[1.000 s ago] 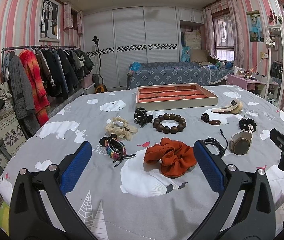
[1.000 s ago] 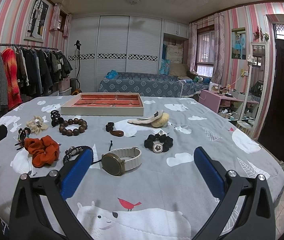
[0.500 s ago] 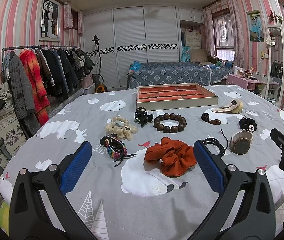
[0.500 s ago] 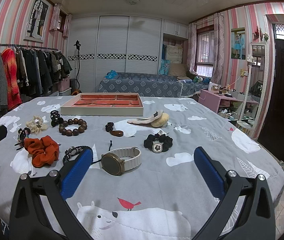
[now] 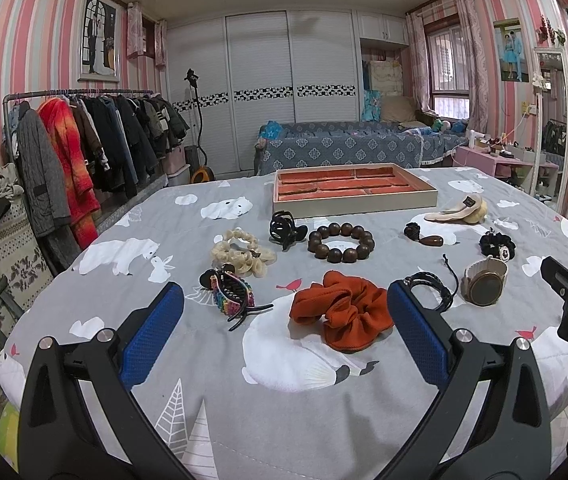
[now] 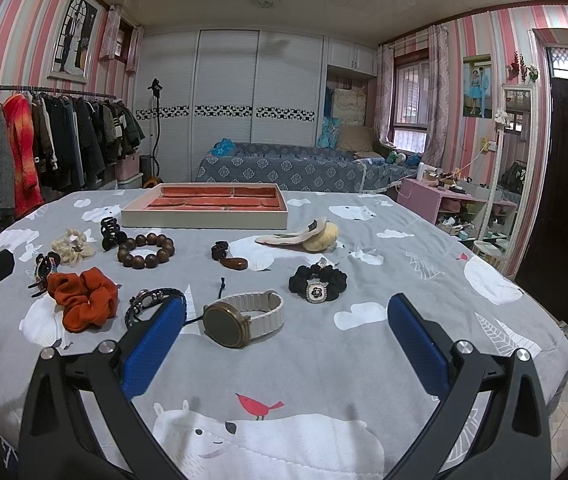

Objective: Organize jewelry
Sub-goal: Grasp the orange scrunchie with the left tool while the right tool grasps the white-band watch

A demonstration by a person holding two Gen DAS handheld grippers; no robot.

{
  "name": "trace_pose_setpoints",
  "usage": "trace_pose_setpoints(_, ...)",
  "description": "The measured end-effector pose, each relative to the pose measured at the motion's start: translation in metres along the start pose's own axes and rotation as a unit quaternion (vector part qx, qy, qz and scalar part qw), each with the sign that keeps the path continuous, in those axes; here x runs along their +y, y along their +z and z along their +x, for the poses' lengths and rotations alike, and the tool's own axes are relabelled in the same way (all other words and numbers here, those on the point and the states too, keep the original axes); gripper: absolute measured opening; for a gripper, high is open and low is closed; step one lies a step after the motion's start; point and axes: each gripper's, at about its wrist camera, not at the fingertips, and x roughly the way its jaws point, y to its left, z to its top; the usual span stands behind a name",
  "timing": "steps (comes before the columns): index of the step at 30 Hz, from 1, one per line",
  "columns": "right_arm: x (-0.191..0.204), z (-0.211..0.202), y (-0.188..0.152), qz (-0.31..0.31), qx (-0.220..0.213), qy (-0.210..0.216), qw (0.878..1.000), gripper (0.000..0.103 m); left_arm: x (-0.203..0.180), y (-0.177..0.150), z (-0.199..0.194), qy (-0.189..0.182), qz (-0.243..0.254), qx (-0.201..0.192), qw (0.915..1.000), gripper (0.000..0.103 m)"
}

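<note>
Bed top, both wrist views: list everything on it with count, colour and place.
tray: 1, beige, orange lining, far centre
bead bracelet: 1, dark brown, before tray
claw clip: 1, black, left of beads
cream scrunchie: 1, far left
multicolour clip: 1, near left
orange scrunchie: 1, near centre
cord bracelet: 1, black, beside watch
watch: 1, white strap
black scrunchie: 1, right
brown pendant: 1, centre
beige hair piece: 1, right of tray
left gripper: jaws open, empty
right gripper: jaws open, empty

A rust-orange scrunchie (image 5: pixel 341 309), dark brown bead bracelet (image 5: pixel 341 242) and cream-strapped watch (image 6: pixel 244 318) lay on the grey, polar-bear-printed bedspread (image 5: pixel 244 400), the tray (image 5: pixel 353 190) lined orange-red.
</note>
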Motion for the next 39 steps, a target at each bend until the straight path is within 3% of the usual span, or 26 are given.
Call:
trace_pose_setpoints(13, -0.003, 0.003, -0.003, 0.008, 0.000, -0.006, 1.000, 0.099, 0.003, -0.010, 0.007, -0.010, 0.001, 0.015, 0.9998, 0.098)
trace_pose_setpoints(23, -0.002, 0.024, -0.008, -0.005, 0.028, -0.030, 0.999, 0.099, 0.000, -0.011, 0.023, -0.020, 0.008, 0.042, 0.9989, 0.098)
trace_pose_setpoints(35, -0.018, 0.060, 0.002, -0.001, 0.067, -0.020, 0.998, 0.099, 0.002, -0.002, 0.060, -0.021, -0.011, 0.088, 0.9958, 0.098)
trace_pose_setpoints(39, -0.020, 0.073, 0.005, 0.000, 0.083, -0.014, 0.996, 0.094, 0.000, 0.001, 0.072, -0.023, -0.012, 0.101, 0.9945, 0.098)
